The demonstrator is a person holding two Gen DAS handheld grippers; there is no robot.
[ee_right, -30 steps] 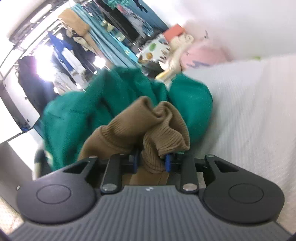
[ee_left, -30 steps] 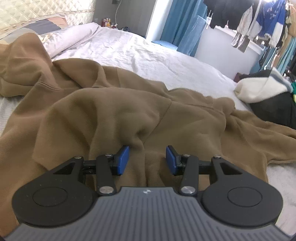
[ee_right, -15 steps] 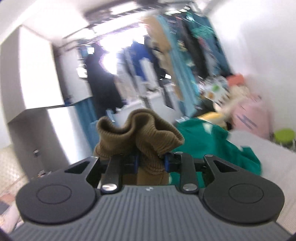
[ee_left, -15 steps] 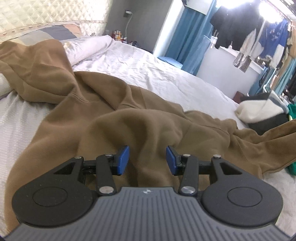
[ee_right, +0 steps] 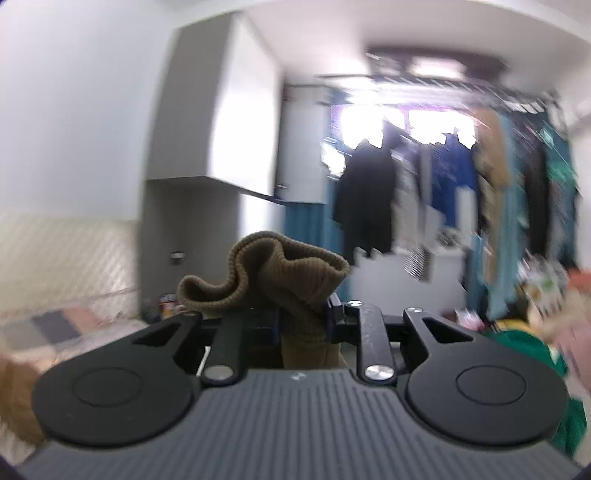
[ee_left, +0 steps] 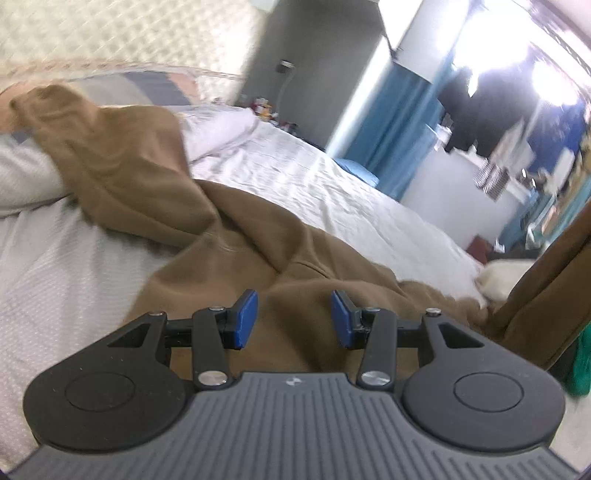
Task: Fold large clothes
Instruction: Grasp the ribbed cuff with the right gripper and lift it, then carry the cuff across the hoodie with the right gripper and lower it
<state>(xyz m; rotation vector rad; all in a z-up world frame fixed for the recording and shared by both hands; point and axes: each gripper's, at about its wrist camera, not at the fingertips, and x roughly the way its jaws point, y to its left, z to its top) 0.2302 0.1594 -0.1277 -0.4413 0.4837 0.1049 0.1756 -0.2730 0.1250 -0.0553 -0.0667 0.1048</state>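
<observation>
No writing can be read anywhere; both views are blurred. The left gripper [ee_left: 294,319] hangs with its blue pads wide apart and bare over the brown garment [ee_left: 258,258], which sprawls across the white bed [ee_left: 332,184], bare sheet showing far and left. The right gripper [ee_right: 301,321] is clamped on the garment's ribbed cuff [ee_right: 280,273], raised toward hanging clothes [ee_right: 461,184].

A white bed [ee_left: 332,192] is spread ahead of the left tool, with a white pillow [ee_left: 218,127] at its far left and a quilted headboard [ee_left: 122,33] behind. Blue curtains [ee_left: 391,140] are seen far ahead. Dark and blue hanging clothes [ee_right: 443,192] are seen beyond the right tool, a green garment [ee_right: 517,343] low to its right.
</observation>
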